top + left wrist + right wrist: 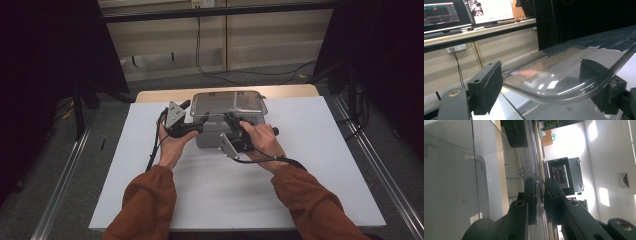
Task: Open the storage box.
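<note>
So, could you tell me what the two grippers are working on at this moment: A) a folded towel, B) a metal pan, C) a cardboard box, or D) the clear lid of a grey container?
D: the left gripper and right gripper both meet the front edge of the clear lid on the grey container.

The table had a plain white top, with a strip of light wood showing along its far edge, and it stood on a grey floor between two metal rails. Directly on the white surface, toward the far middle, sat a grey box with a clear lid, its back reaching about to the wooden strip. A black cable trailed down onto the table at the box's left, and another looped on the surface at its right.
</note>
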A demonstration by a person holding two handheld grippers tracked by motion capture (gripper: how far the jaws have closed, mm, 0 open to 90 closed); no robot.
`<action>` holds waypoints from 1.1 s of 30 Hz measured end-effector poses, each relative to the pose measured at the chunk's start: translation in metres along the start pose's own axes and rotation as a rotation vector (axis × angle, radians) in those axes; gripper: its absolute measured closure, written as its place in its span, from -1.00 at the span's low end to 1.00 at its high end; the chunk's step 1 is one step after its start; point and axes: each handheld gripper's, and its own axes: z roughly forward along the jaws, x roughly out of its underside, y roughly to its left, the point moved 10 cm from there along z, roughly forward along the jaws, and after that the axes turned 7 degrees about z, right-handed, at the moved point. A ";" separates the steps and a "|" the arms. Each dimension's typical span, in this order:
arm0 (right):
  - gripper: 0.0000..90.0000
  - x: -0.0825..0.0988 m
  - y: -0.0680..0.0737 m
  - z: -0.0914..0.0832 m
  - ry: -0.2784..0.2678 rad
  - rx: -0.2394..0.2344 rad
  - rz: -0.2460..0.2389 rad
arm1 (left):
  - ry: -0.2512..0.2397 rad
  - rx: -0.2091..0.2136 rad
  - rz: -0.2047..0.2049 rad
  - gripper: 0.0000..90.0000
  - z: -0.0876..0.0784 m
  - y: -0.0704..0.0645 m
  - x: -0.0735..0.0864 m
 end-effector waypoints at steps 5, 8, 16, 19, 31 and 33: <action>0.79 0.001 0.001 0.000 0.003 -0.005 0.000 | 0.004 -0.005 0.033 -0.33 0.001 0.001 -0.001; 0.77 0.000 0.001 0.001 0.000 -0.007 -0.002 | 0.004 0.000 0.038 -0.27 0.002 0.000 -0.002; 0.68 0.002 0.002 0.003 -0.003 -0.015 0.031 | 0.004 -0.002 0.051 -0.21 0.002 -0.002 -0.004; 0.66 0.002 0.003 0.003 -0.002 -0.020 0.048 | 0.004 -0.006 0.056 -0.19 0.001 -0.002 -0.004; 0.16 0.009 0.002 0.006 -0.032 -0.121 0.329 | 0.014 -0.007 0.053 -0.18 0.000 -0.001 -0.004; 0.07 0.013 0.001 0.006 -0.035 -0.138 0.388 | 0.014 -0.007 0.051 -0.18 0.000 0.000 -0.004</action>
